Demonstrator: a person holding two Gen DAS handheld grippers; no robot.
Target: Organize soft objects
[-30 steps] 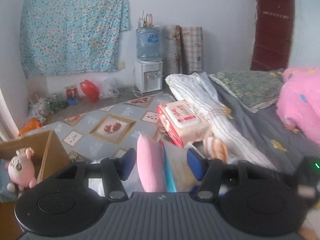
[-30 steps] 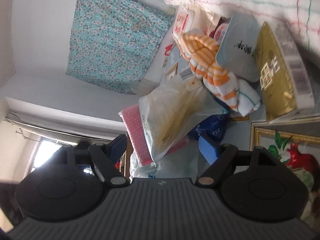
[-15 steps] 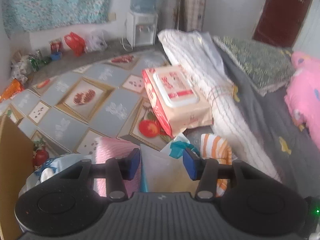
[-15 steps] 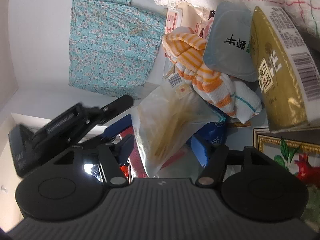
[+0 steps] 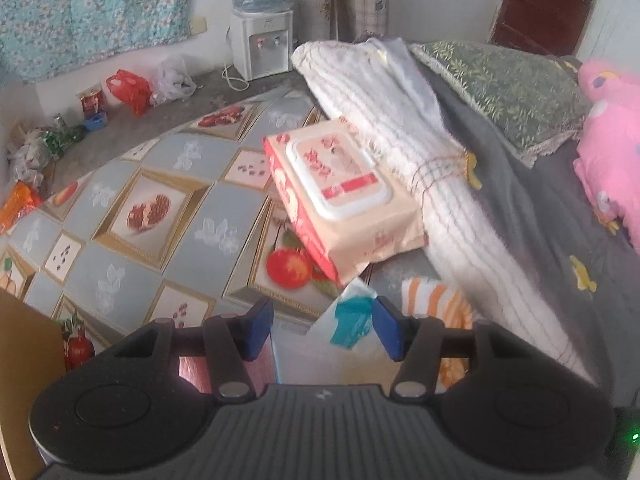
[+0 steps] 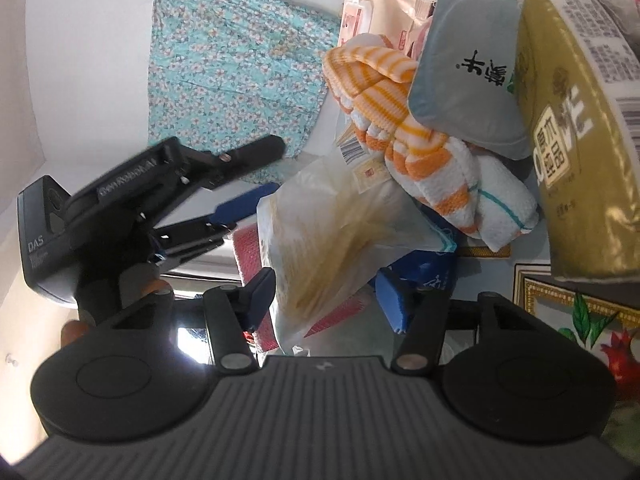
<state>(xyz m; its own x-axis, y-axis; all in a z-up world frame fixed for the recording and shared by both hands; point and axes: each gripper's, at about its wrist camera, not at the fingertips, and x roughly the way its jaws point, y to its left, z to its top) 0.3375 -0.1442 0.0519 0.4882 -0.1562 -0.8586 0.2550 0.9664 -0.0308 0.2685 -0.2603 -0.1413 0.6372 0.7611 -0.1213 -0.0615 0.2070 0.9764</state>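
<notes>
I'm mid-pick: both open tongs, left gripper (image 5: 322, 332) and right gripper (image 6: 326, 298), straddle the crinkly clear plastic packet (image 6: 332, 236); next I'd close one.

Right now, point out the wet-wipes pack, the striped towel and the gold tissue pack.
Pink wet-wipes pack (image 5: 344, 192): left wrist view, white lid.
Orange-striped white towel (image 6: 404, 120): right wrist view, mid fold.
Gold tissue pack (image 6: 576, 128): right wrist view, printed face.
</notes>
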